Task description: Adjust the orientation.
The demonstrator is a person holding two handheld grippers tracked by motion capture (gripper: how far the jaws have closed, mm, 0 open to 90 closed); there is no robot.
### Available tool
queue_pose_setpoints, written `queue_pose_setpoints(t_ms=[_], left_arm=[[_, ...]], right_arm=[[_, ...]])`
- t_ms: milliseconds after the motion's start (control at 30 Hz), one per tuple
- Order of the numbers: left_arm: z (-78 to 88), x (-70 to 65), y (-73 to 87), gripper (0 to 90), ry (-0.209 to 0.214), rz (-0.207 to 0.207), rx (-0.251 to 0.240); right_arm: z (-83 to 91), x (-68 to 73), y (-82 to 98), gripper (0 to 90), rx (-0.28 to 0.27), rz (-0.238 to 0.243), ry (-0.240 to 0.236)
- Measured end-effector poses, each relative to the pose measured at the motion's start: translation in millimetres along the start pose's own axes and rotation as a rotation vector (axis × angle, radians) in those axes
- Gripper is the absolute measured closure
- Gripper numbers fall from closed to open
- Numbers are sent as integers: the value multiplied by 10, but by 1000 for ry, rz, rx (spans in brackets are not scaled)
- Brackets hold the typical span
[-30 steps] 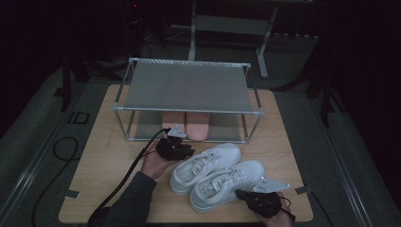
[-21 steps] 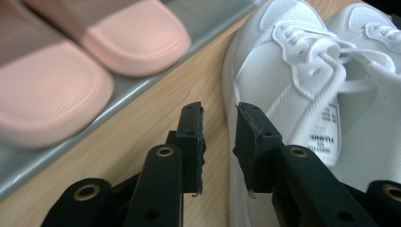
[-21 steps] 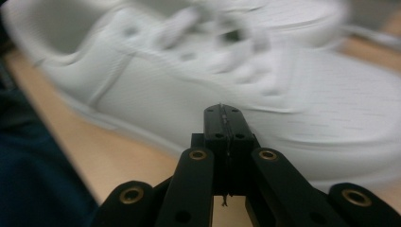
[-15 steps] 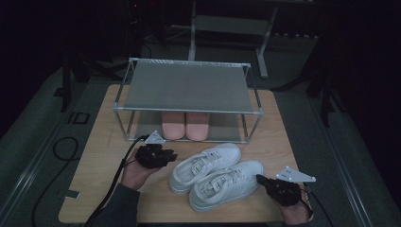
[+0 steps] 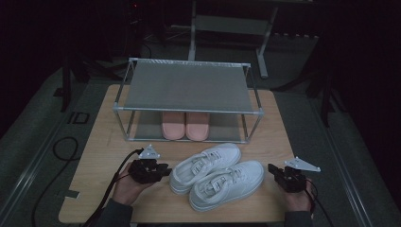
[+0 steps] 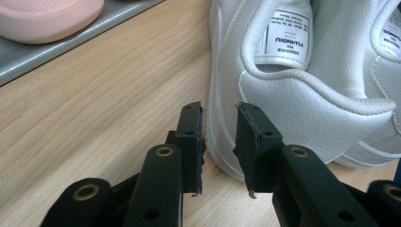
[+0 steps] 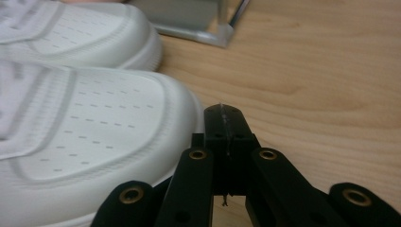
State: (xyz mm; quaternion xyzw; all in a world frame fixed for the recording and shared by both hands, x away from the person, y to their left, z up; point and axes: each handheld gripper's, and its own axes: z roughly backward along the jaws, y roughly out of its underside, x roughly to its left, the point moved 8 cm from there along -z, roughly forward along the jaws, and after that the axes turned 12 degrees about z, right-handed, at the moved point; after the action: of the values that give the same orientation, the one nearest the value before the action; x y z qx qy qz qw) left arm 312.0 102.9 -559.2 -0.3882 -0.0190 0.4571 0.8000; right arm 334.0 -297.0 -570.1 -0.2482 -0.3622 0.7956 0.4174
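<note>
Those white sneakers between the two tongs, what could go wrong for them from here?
The left tongs stand open at the heel of one white sneaker; closing there might only pinch the sole edge and slip. The right tongs are shut beside the toe of the other sneaker, so they may just shove it. A pushed shoe could bump the shoe rack.

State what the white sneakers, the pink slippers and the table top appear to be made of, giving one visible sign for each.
White sneakers: probably smooth leather or imitation leather, with a pebbled grain at the heel and punched toe holes. Pink slippers: likely soft moulded foam or rubber, matt with a finely dimpled surface. Table top: wood or wood-look laminate, with pale grain lines.
</note>
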Motion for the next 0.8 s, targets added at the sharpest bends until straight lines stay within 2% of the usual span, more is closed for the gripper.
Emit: queue_pose_setpoints(t_ms=[67, 200, 300, 433, 800], left_arm=[[14, 13, -24, 714, 0, 5, -9], [44, 25, -65, 714, 1, 14, -29], [67, 28, -95, 713, 0, 11, -38], [79, 30, -136, 713, -2, 7, -45], [131, -106, -348, 708, 14, -43, -73]], right_arm=[[-28, -10, 36, 900, 16, -7, 4], [-88, 44, 65, 900, 34, 3, -27], [-105, 85, 52, 900, 41, 25, -32], [-99, 93, 55, 900, 35, 20, -52], [-100, 251, 36, 900, 32, 59, -102]])
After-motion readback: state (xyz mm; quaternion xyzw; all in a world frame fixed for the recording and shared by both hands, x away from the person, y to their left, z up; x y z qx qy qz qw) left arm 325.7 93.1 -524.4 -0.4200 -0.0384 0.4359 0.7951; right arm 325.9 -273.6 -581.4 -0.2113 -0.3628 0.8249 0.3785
